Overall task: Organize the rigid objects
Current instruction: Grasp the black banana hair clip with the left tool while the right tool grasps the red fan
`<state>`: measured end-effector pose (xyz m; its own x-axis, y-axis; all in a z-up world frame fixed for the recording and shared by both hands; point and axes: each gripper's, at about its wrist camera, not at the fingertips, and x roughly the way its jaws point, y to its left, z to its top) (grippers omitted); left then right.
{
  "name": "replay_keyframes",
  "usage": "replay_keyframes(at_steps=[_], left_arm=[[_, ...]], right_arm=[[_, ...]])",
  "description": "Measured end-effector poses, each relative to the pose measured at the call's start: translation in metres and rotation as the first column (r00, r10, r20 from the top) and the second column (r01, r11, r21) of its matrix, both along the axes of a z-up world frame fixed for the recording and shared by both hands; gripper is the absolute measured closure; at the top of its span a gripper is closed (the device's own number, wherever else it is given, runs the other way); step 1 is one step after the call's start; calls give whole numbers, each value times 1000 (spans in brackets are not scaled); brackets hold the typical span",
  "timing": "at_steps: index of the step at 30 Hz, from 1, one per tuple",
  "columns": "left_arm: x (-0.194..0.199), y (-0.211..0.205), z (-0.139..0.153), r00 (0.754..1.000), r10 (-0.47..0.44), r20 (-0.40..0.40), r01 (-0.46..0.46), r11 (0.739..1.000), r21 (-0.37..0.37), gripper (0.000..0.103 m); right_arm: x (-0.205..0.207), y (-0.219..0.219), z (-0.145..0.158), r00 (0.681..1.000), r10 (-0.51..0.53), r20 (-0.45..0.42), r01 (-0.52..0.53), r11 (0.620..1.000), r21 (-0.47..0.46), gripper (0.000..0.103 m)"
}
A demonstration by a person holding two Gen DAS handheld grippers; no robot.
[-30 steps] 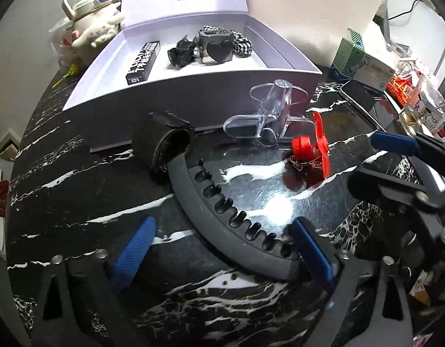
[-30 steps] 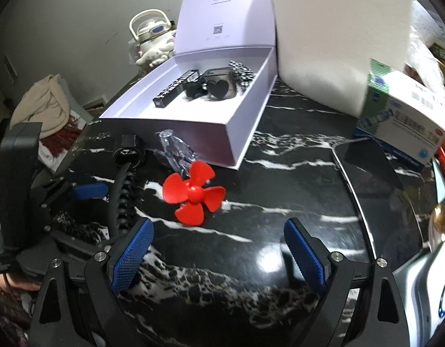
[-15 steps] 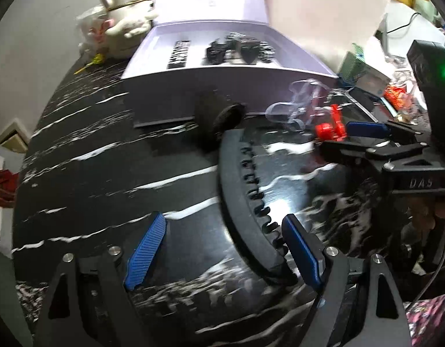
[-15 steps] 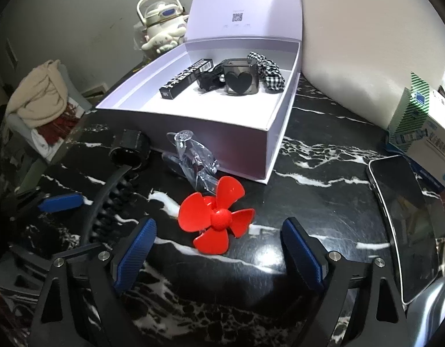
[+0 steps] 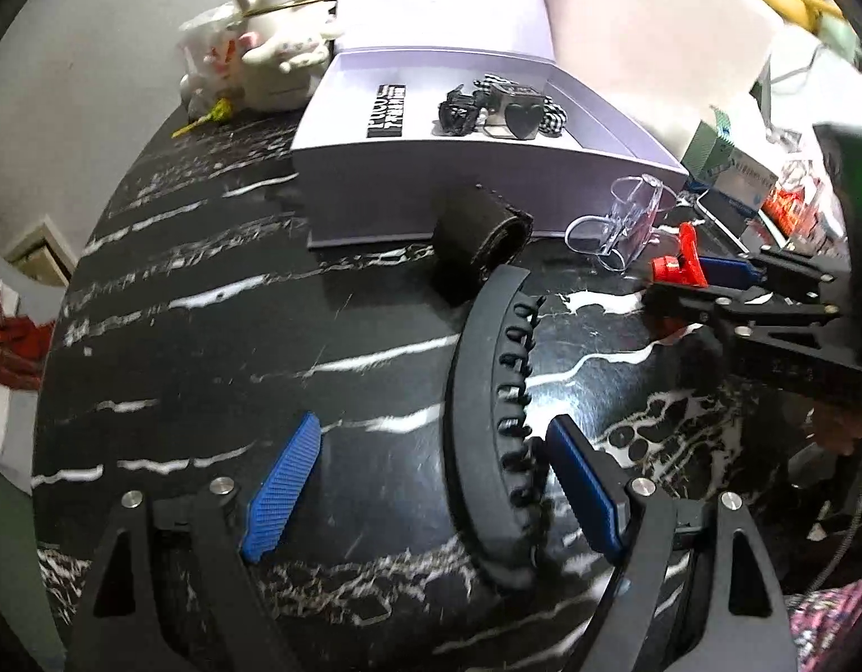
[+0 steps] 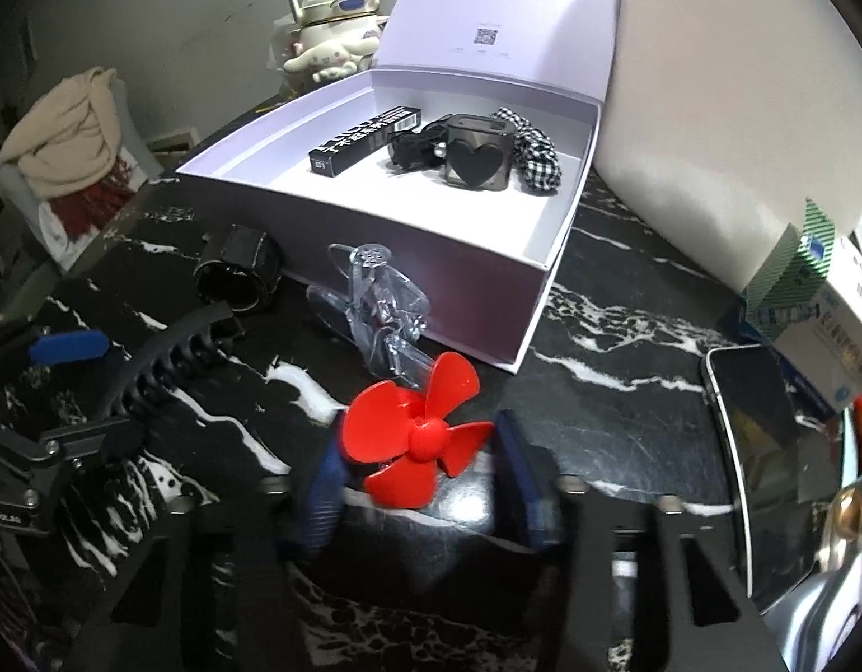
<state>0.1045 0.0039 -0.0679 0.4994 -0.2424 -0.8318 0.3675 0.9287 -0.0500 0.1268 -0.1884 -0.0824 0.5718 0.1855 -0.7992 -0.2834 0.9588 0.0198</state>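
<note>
On the black marble table (image 6: 627, 369) lies a red propeller (image 6: 417, 437) between the blue pads (image 6: 324, 481) of my right gripper (image 6: 420, 476). Its jaws are closing, and the pads meet the blade tips. The left wrist view shows the same propeller (image 5: 677, 269) at far right. My left gripper (image 5: 431, 490) stands open over a black curved comb (image 5: 481, 420), which runs beside its right pad (image 5: 585, 481). A black cuff (image 5: 476, 241) and a clear plastic piece (image 5: 627, 224) lie against the open lavender box (image 5: 375, 207).
The box (image 6: 375, 257) holds a black stick carton (image 6: 364, 140), a heart case (image 6: 476, 159) and a checked scrunchie (image 6: 534, 151). A phone (image 6: 761, 448) and a medicine carton (image 6: 811, 302) lie at the right. A plush kettle (image 6: 330, 28) stands behind.
My right gripper has come down around the red propeller and its jaws have narrowed onto it. The left gripper has swung so the comb now lies along its right pad.
</note>
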Motion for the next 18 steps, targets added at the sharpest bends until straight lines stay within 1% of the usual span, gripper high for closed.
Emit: replay_keyframes(at_steps=[3,6,7,8,9,11,12,13,14,15,16,17,18], left_arm=[[3,-8,0,1000,-11,8,11,1000,-8,20],[6,-12,-1,1000,-7,15,7,1000,-2,20],[8,-13,-1,1000,-9,16,9,1000,1,22],[8,-14,0,1000,-9,20,9,1000,2,28],[9,-14,0,1000,-7,24,7,1000,6,30],[11,-13,1,999,11,37,-11,1000,-2,42],[13,-12,1,999,21,40,-21,1000,-12,44],[14,-12,1,999,25,40,-24,1000,-18,48],[15,-12,1,999,24,40,-23,1000,-21,56],[15,-13,2,999,24,42,-23,1000,-21,60],[14,-14,2,999,23,45,-22,1000,-19,67],[13,-15,1,999,19,47,-18,1000,-14,71],[12,-17,1,999,15,49,-14,1000,-8,71]], right_arm=[[-4,-3,3,998,49,-29,-48,998,43,61],[-10,-3,3,998,51,-23,-50,999,16,61],[-13,-4,3,998,51,-22,-51,999,1,61],[-16,-4,3,998,51,-22,-51,999,-5,61],[-17,-4,3,998,53,-22,-53,999,-8,61],[-22,-4,3,998,59,-22,-59,998,-17,61],[-24,-4,2,998,59,-20,-59,998,-19,61],[-24,-4,2,998,58,-21,-59,998,-19,61],[-25,-3,2,998,58,-20,-59,998,-18,61],[-26,-3,2,998,59,-19,-59,998,-19,61],[-27,-2,2,998,61,-17,-61,998,-21,61],[-29,-3,2,998,62,-16,-62,998,-22,61],[-29,-2,2,998,63,-14,-64,998,-23,61]])
